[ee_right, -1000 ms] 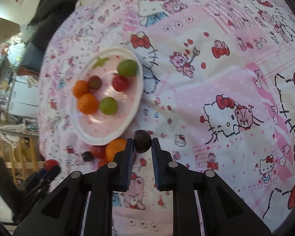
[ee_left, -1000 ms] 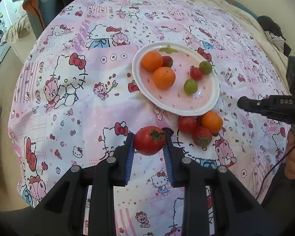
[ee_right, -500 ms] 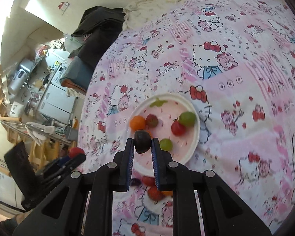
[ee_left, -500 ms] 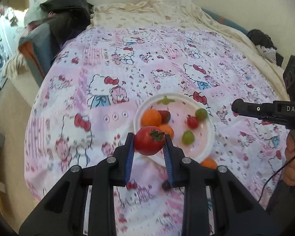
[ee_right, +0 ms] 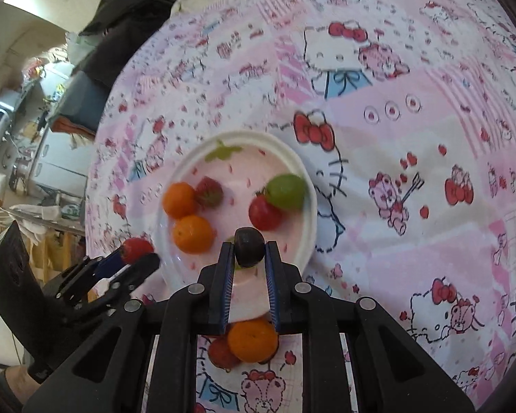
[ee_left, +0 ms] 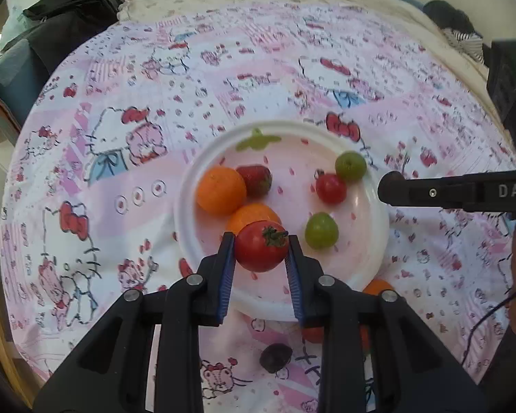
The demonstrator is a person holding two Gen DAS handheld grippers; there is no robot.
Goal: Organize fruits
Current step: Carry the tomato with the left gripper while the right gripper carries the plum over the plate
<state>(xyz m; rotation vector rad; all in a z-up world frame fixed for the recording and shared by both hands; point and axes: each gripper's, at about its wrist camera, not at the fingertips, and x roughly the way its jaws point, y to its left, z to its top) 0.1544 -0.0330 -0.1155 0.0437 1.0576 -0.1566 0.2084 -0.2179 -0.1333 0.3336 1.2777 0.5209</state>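
The tomato [ee_left: 260, 246] sits pinched in the left gripper [ee_left: 260, 251], hanging over the near edge of the white plate [ee_left: 378, 241], stem up. The right gripper [ee_right: 248, 253] clasps a dark plum [ee_right: 248, 247] over the same near edge. The plate holds two oranges [ee_left: 221, 190], a strawberry [ee_left: 255, 179], a small tomato and two green fruits. More fruit lies on the bedspread [ee_left: 120, 179] nearer.

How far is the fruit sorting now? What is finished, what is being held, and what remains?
Done: six fruits lie on the white plate, including two oranges and a strawberry. In hand: the left gripper holds a red tomato, the right gripper a dark plum, both over the plate. Left: an orange, a red fruit and a dark fruit on the cloth.
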